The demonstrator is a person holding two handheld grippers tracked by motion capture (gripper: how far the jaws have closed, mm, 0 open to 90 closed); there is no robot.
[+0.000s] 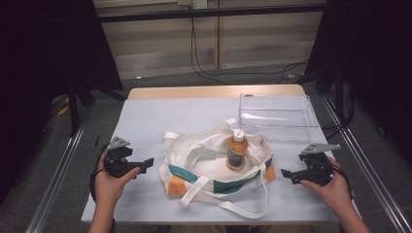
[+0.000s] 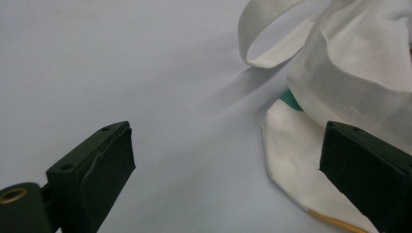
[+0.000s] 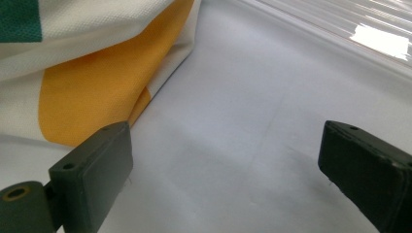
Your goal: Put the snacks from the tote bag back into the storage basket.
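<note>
The pale table cover (image 1: 145, 116) carries a canvas bag (image 1: 216, 167) in its middle, with an orange bottle (image 1: 237, 153) standing inside it. The left gripper (image 1: 148, 162) and the right gripper (image 1: 286, 174) rest beside the bag, jaws wide apart and empty. A clear bin (image 1: 278, 116) waits behind the bag (probably the destination). To lift the bottle well, I would grasp its body squarely and avoid the cloth rim.

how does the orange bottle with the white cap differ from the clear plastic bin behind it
The orange bottle with the white cap is opaque, narrow and upright; the clear plastic bin is see-through, wide and low. The bottle stands inside the white canvas tote bag; the bin sits straight on the table, holding nothing. Neither is touched by a gripper.
</note>
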